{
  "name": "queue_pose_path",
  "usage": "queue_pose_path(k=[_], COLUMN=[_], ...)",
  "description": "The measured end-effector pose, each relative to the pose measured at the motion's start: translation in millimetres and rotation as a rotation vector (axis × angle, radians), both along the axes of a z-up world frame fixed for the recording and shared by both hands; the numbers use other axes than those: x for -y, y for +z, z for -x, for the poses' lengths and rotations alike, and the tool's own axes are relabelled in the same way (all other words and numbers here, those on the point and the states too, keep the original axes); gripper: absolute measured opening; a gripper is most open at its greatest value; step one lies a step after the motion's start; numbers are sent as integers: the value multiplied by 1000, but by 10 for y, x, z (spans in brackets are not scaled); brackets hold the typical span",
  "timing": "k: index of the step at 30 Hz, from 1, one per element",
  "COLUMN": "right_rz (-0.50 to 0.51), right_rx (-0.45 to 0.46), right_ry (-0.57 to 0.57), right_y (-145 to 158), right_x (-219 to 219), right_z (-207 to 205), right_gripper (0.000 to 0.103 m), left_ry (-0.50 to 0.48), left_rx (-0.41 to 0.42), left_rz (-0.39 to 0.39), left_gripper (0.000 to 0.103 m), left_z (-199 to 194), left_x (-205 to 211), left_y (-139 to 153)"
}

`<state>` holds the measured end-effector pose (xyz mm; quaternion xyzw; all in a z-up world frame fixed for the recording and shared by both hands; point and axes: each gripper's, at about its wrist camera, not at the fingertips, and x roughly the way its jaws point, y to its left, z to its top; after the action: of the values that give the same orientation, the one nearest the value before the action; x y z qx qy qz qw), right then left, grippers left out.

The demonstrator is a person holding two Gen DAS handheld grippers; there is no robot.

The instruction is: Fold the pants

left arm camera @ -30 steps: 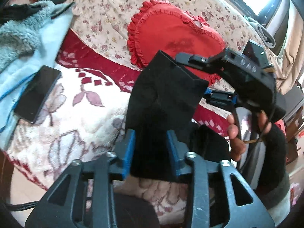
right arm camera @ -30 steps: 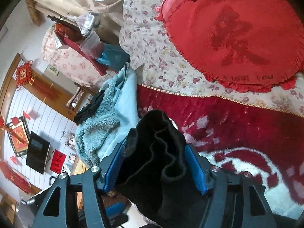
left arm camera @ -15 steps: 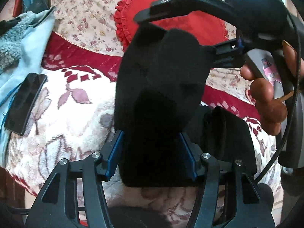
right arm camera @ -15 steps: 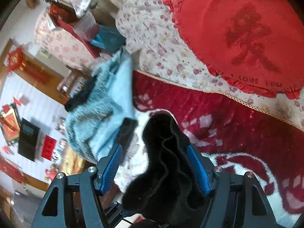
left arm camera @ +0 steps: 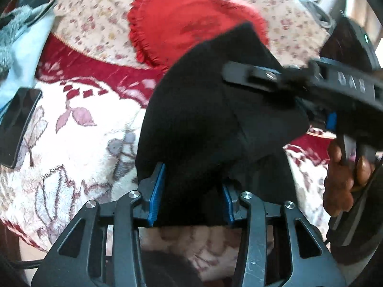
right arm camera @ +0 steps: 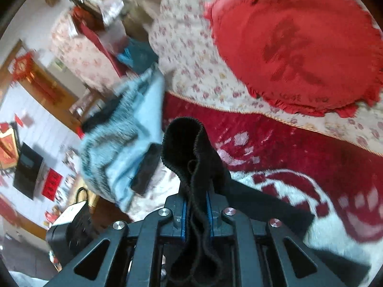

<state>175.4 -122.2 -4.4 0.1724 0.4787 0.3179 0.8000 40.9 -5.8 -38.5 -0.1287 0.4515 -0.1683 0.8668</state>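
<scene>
The black pants (left arm camera: 210,110) hang bunched above the red and white blanket (left arm camera: 79,143). My left gripper (left arm camera: 191,191) has its blue pads wide apart with the cloth lying between them. My right gripper (right arm camera: 195,205) is shut on a ribbed black edge of the pants (right arm camera: 184,141), which loops up above its fingers. In the left wrist view the right gripper's body (left arm camera: 311,81) reaches in from the right over the pants, held by a hand (left arm camera: 342,179).
A red heart-shaped cushion (left arm camera: 189,19) lies on a floral sheet (left arm camera: 95,16) behind. A black phone (left arm camera: 16,122) and a light blue fleece (right arm camera: 124,143) lie at the left. A room with furniture shows beyond the bed edge (right arm camera: 36,95).
My right gripper's pads have closed from wide apart to pinching the pants edge. The right gripper has moved back to the right in the left wrist view. Both views are motion-blurred.
</scene>
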Motion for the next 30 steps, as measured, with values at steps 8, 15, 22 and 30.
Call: queue_pose_path(k=[8,15,22,30], right_rz=[-37,6,130,140], right_rx=[32,-58,-141,39], right_ry=[-161,-321,-395,-392], right_y=[154,-230,-506,49], right_x=[873,1587,1828,1774], right_z=[678,971,947,1073], right_gripper=[11,11,34,36], left_ry=[-114,-116,-102,-60], left_rx=[14,-14,-29,-59], left_rz=[21,-17,-54,-126], left_gripper=[41,41,42,42], left_z=[277,240,50,-364], left_x=[149,277,479,756], left_y=[188,127,112,14])
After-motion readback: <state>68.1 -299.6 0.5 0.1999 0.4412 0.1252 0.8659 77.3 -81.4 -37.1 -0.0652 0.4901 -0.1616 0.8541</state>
